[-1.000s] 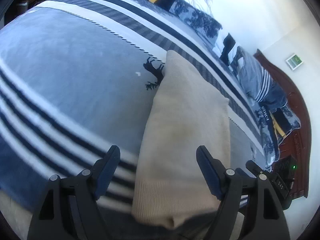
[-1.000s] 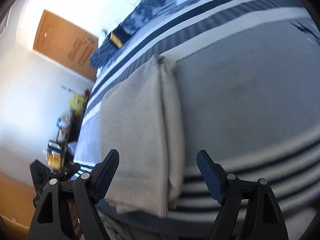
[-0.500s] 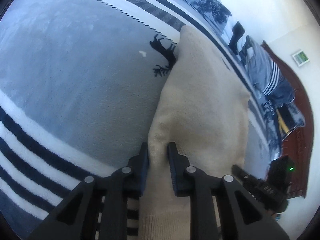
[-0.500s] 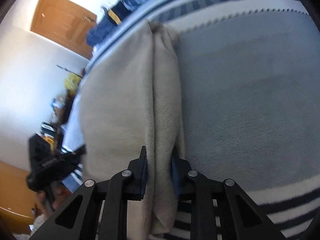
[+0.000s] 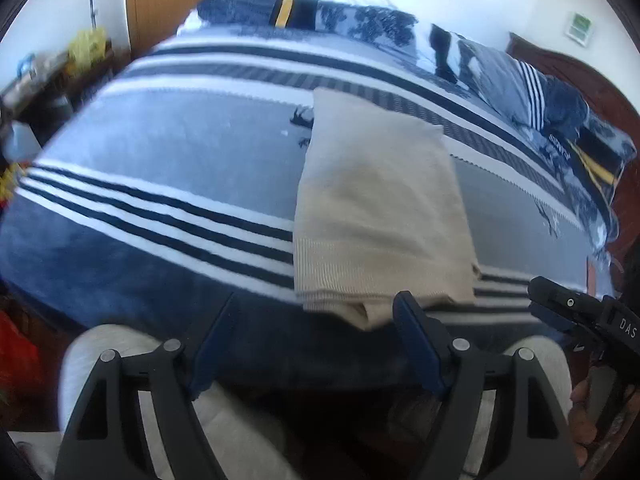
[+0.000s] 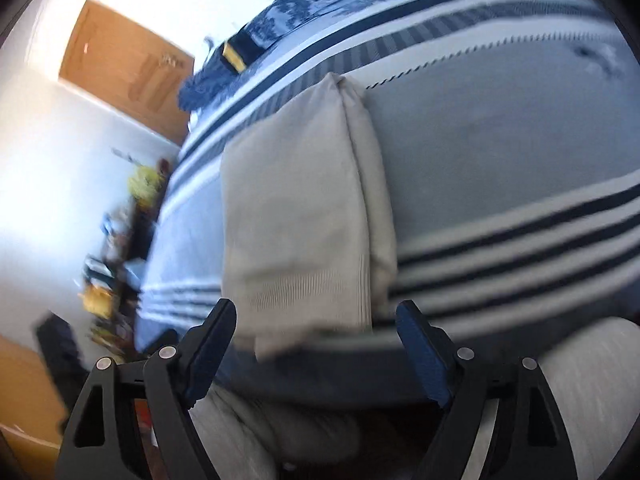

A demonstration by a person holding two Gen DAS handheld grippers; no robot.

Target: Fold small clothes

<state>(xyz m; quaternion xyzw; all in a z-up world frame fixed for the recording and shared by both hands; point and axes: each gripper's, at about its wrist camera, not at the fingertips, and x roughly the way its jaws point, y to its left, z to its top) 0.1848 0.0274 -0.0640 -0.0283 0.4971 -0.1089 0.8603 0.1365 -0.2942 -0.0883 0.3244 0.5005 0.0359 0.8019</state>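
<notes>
A beige knit garment lies folded into a long strip on the blue, grey and white striped bedspread, its ribbed hem nearest me. My left gripper hangs back from that hem, its jaws opening wide with nothing between them. The right wrist view shows the same beige garment, folded with a seam down its right side. My right gripper sits just short of its near edge, jaws opening, nothing held. The right gripper's body shows at the right edge of the left wrist view.
Pillows and a rumpled dark blue quilt lie at the head of the bed. A wooden door and a cluttered side table stand to the left. The person's grey trouser legs fill the foreground below the bed's edge.
Half a second ago both grippers were shut on the near end of the garment. Both have since let go, opened wide and drawn back and up from it.
</notes>
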